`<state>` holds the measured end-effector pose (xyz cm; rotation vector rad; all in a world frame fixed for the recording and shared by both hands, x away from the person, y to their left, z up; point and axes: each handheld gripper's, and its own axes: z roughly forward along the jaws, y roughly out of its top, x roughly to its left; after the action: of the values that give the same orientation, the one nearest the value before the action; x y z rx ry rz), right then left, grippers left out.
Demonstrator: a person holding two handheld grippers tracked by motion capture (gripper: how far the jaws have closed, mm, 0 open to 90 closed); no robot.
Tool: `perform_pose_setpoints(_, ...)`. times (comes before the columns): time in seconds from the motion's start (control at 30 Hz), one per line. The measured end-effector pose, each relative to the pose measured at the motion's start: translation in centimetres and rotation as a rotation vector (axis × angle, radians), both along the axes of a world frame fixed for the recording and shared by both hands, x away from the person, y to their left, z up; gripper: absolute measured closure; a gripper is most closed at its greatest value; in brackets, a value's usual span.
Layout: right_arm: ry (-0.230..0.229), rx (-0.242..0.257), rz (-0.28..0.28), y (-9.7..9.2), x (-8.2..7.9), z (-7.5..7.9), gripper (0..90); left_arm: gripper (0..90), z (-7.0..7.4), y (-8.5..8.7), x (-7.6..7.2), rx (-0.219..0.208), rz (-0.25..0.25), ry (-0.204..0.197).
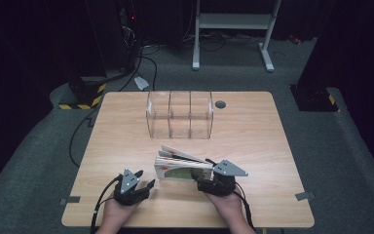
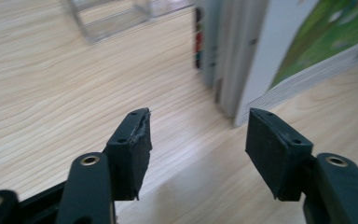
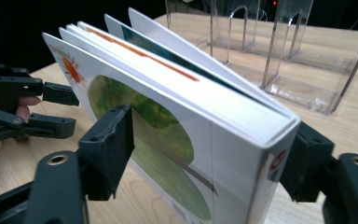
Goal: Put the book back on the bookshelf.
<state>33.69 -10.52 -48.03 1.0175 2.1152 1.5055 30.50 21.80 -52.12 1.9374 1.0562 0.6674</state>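
- The books (image 1: 182, 167) are a small bundle of thin, glossy picture books with white page edges and a green-and-white cover; they stand on edge, spines toward the right hand, the covers fanning apart at the top.
- They sit on the near middle of the tabletop (image 1: 253, 126), a pale wood-grain board with rounded corners, in front of the clear organizer (image 1: 180, 114).
- The right tongs (image 1: 209, 181) are clamped on the books at the spine end: in the right gripper view one black pad presses the green cover and the other presses the back of the bundle (image 3: 205, 154).
- The left tongs (image 1: 143, 185) are released, their blocky black pads spread with bare wood between them, just beside the free end of the books and not touching them (image 2: 256, 60).
- The clear organizer is hard transparent plastic, with upright dividers making three open-fronted slots; it stands well apart from the books, with open board between.
- There is free tabletop to the left, right and behind; the near edge lies close under both hands.
- A small dark round disc (image 1: 220, 104) lies flush in the board beside the organizer's right end.
- The cover print is too blurred to read, and the left gripper view cuts off the books' tops.
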Motion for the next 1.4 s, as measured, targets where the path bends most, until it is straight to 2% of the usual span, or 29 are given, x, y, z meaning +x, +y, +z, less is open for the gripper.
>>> perform_pose_setpoints(0.17,-0.02,0.009,0.006,-0.2,-0.2,0.1,37.7,37.4,-0.1,1.1,0.5,0.029,0.069,0.019)
perform_pose_setpoints(0.5,-0.008,0.032,0.034,-0.6,-0.3,-0.3,46.6,36.8,-0.5,2.7,1.4,0.059,0.17,0.059)
perform_pose_setpoints(0.57,-0.016,0.031,0.04,-0.6,-0.5,-0.3,49.3,35.7,-0.5,2.9,1.6,0.062,0.183,0.081)
perform_pose_setpoints(0.67,-0.03,0.024,0.047,-0.5,-0.7,-0.4,52.7,33.0,-0.6,3.0,2.0,0.071,0.194,0.123)
perform_pose_setpoints(0.8,-0.036,0.019,0.056,-0.4,-0.9,-0.4,57.7,31.5,-0.7,3.4,2.3,0.044,0.196,0.149)
perform_pose_setpoints(0.87,-0.038,0.016,0.066,-0.3,-1.1,-0.4,62.2,29.5,-0.7,3.6,2.5,0.016,0.203,0.169)
perform_pose_setpoints(1.0,-0.056,-0.006,0.073,0.0,-1.4,-0.4,71.8,28.0,-0.7,3.8,2.7,0.013,0.207,0.172)
perform_pose_setpoints(1.03,-0.073,-0.023,0.065,0.1,-1.5,-0.3,73.2,27.7,-0.7,3.8,2.7,0.014,0.204,0.175)
perform_pose_setpoints(1.1,-0.077,-0.036,0.058,0.1,-1.6,-0.3,73.9,26.8,-0.7,3.9,2.9,0.017,0.203,0.172)
perform_pose_setpoints(1.4,-0.079,-0.039,0.026,-1.0,-2.1,-0.1,74.2,22.3,-0.8,4.5,3.8,0.014,0.22,0.182)
